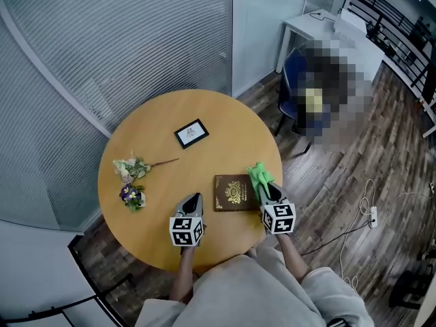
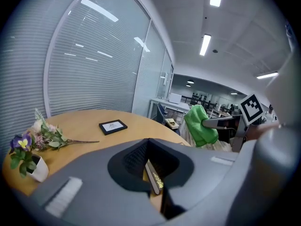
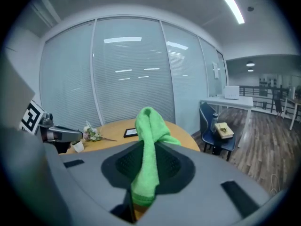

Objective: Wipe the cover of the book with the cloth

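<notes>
Looking down in the head view, a round light-wood table [image 1: 157, 121] is seen, with a brown hardcover book bearing a gold emblem [image 1: 235, 192] laid flat near its close edge, cover up. The right gripper [image 1: 266, 189] is held at the book's right edge, clenched on a bright green terry cloth [image 1: 258, 176] that is bunched at the book's far right corner. It seems to be held this way so that the cloth can be drawn across the cover. The left gripper [image 1: 195, 199] is kept just left of the book, apart from it, probably in readiness to steady it.

In the left gripper view, the jaws are seen drawn together to a narrow slit, with nothing gripped. Through the slit a sliver of the gilt cover is glimpsed.

In the right gripper view, the cloth is seen pinched between the jaws, its folded bulk standing above them — enough loose fabric, it is judged, for wiping.
</notes>
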`<move>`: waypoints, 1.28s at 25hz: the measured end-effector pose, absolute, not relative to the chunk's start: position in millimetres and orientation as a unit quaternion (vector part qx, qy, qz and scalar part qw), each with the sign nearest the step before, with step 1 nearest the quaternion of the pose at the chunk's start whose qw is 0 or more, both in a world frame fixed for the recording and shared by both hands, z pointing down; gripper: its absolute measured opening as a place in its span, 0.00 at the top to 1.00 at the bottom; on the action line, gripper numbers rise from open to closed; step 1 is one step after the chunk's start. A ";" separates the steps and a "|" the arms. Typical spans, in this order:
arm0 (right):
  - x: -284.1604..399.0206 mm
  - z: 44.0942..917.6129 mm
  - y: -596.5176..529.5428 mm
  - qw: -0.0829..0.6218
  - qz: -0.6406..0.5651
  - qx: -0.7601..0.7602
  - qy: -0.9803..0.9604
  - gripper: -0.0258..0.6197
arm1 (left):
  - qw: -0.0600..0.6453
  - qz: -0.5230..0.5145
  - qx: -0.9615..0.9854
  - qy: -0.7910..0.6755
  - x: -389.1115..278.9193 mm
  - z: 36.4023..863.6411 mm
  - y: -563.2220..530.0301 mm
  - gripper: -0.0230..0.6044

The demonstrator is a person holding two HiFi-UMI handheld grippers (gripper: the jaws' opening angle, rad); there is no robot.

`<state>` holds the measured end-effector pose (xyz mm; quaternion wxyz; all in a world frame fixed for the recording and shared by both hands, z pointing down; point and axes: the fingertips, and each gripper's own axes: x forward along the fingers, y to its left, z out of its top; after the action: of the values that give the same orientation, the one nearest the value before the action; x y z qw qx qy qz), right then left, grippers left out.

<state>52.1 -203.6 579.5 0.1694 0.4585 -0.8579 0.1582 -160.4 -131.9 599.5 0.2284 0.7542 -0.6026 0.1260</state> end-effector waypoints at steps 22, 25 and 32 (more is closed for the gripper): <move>-11.7 517.2 -219.3 0.138 0.091 0.419 -0.893 0.85 | 0.168 0.095 0.736 -0.649 -218.0 535.5 -146.6 0.95; -14.3 516.9 -218.0 0.138 0.093 0.417 -0.894 0.85 | 0.167 0.095 0.734 -0.651 -219.6 534.2 -144.8 0.95; -23.5 518.5 -215.2 0.139 0.093 0.411 -0.896 0.85 | 0.170 0.092 0.730 -0.655 -225.5 537.9 -140.7 0.95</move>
<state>-23.5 -215.2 518.5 0.1392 0.4108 -0.8962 0.0933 -225.5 -140.7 537.9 0.1697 0.7301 -0.6554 0.0924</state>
